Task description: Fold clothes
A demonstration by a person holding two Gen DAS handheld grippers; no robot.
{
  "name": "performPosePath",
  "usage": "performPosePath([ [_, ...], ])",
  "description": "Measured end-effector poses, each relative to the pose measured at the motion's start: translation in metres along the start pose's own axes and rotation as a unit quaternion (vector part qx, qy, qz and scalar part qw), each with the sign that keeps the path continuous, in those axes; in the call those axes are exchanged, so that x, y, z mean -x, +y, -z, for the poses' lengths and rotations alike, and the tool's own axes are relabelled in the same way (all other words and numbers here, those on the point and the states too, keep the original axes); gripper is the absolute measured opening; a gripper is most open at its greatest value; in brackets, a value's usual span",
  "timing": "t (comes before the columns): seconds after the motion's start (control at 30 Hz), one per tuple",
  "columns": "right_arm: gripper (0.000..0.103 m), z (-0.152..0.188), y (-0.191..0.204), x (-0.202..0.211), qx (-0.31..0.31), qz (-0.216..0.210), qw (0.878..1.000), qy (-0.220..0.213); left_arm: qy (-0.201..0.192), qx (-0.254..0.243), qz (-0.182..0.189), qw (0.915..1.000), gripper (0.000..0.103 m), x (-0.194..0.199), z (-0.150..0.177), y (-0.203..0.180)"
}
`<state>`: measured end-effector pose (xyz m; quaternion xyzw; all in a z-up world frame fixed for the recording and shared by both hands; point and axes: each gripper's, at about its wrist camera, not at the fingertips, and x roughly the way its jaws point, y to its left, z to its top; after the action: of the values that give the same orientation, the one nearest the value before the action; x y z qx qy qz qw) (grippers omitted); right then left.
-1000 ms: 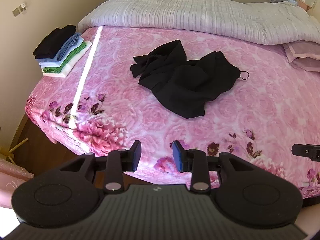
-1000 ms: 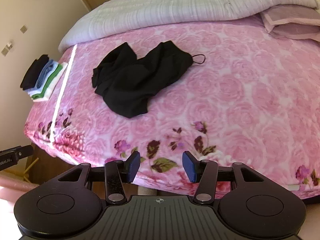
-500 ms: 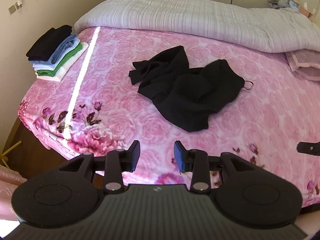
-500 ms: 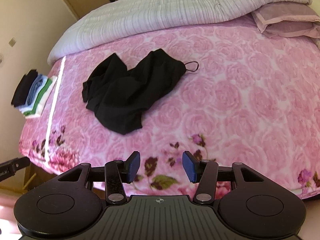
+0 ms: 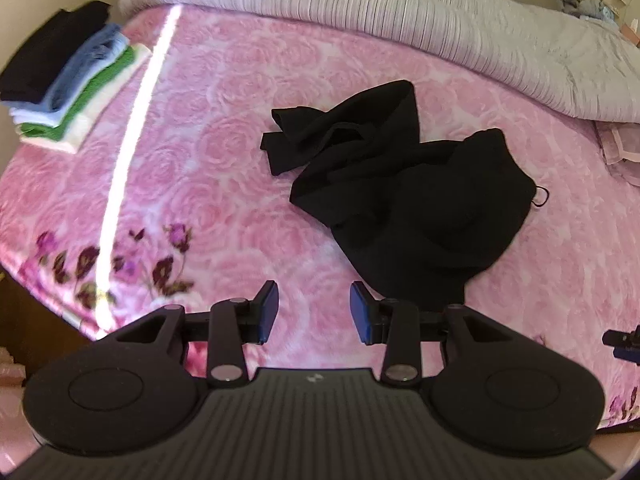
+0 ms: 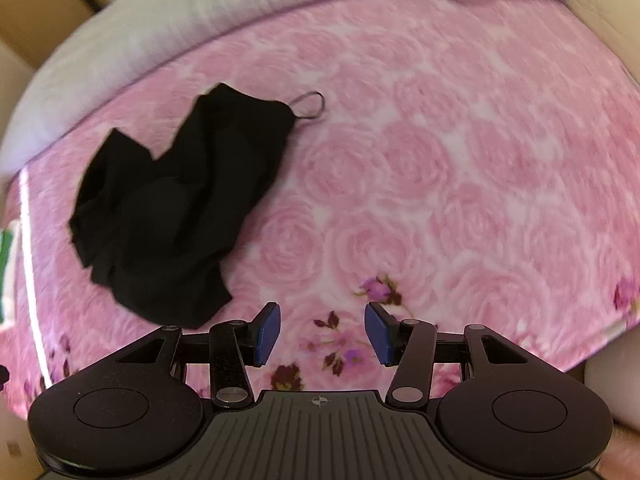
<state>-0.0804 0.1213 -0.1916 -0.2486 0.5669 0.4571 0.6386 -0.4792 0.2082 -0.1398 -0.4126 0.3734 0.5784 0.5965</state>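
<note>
**Approaching the garment**

Lying crumpled mid-bed (image 5: 200, 184), the black garment (image 5: 420, 200) needs spreading first (seek hem corners). Left gripper (image 5: 313, 312) and right gripper (image 6: 322, 334) hover near it, jaws apart, empty; take separate edges.

both claws (image 5: 312, 312) (image 6: 322, 334) agape, empty, downward-tilted

Pink rose-patterned bedspread (image 5: 248, 128) filling the frame, grey ribbed quilt (image 5: 400, 12) bunched along twelve o'clock, bright sunlight strip (image 5: 136, 128) running toward seven o'clock, beige wall (image 6: 12, 68) at ten o'clock
</note>
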Motion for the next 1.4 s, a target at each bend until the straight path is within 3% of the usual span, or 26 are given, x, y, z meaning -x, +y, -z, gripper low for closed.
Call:
performPosePath([
  [0.3,0.051,-0.017,0.042,-0.048,-0.035,0.053,0.998,0.024,0.033,-0.052,0.020,0.9979,0.035,-0.090,-0.073,0.035],
  [0.57,0.051,-0.064,0.079,-0.089,-0.025,0.063,0.997,0.042,0.065,-0.041,0.038,0.9963,0.035,-0.145,-0.118,0.026],
  [1.03,0.051,-0.212,0.133,-0.191,-0.026,-0.042,0.999,0.008,0.104,0.023,0.020,0.9941,0.035,-0.220,-0.162,0.021],
  [1.23,0.052,-0.245,0.141,-0.235,-0.076,-0.094,0.993,-0.003,0.110,0.045,0.011,0.9929,0.035,-0.235,-0.168,0.029],
  [1.4,0.059,-0.256,0.148,-0.269,-0.098,-0.085,0.992,-0.005,0.108,0.047,0.018,0.9929,0.035,-0.238,-0.166,0.033],
])
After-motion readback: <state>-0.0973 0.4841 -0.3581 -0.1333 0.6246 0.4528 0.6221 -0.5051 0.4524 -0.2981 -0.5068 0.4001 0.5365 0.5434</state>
